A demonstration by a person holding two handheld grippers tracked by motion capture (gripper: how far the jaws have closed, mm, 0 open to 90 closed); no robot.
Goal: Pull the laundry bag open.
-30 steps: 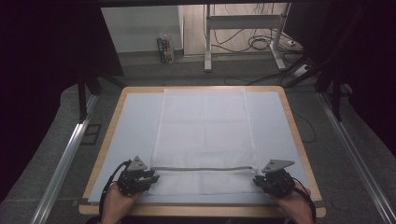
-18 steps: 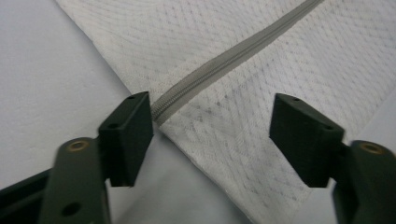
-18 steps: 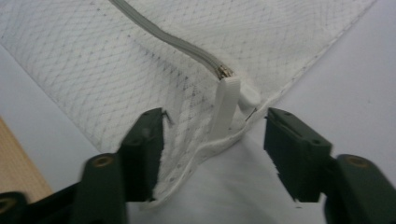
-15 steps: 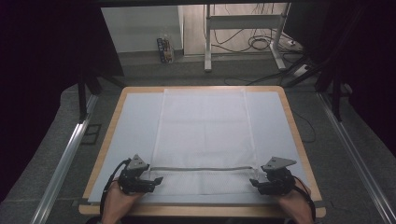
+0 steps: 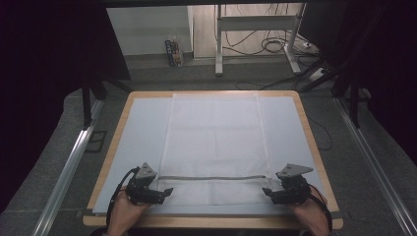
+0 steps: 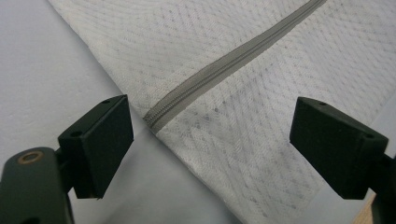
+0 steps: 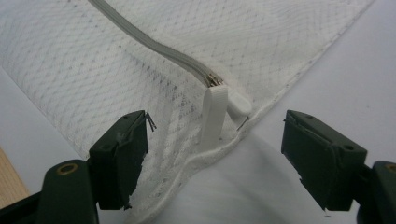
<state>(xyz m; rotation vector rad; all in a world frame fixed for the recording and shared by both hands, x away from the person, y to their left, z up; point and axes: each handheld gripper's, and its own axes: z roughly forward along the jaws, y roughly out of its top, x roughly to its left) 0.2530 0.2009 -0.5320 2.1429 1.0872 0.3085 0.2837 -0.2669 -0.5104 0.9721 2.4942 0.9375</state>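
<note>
A white mesh bag (image 5: 215, 142) lies flat on the pale mat (image 5: 142, 132) of the table, with a grey zipper (image 5: 214, 178) running across it near the front. My left gripper (image 5: 167, 192) sits at the zipper's left end, open. In the left gripper view its jaws (image 6: 212, 133) straddle the zipper end (image 6: 159, 116) without touching it. My right gripper (image 5: 267, 192) is at the zipper's right end, also open; the white zipper pull (image 7: 214, 116) lies between its jaws (image 7: 219, 140), untouched. Both pairs of jaws have just been opening.
The wooden table edge (image 5: 314, 142) frames the mat. Metal rails (image 5: 69, 167) run along both sides of the table. Beyond the far edge stand desk legs (image 5: 218, 44), floor cables (image 5: 275, 46) and a small box (image 5: 172, 51).
Both grippers' jaws have opened and let go of the bag's two zipper ends. The bag edge has settled flat. Neither hand has shifted.
</note>
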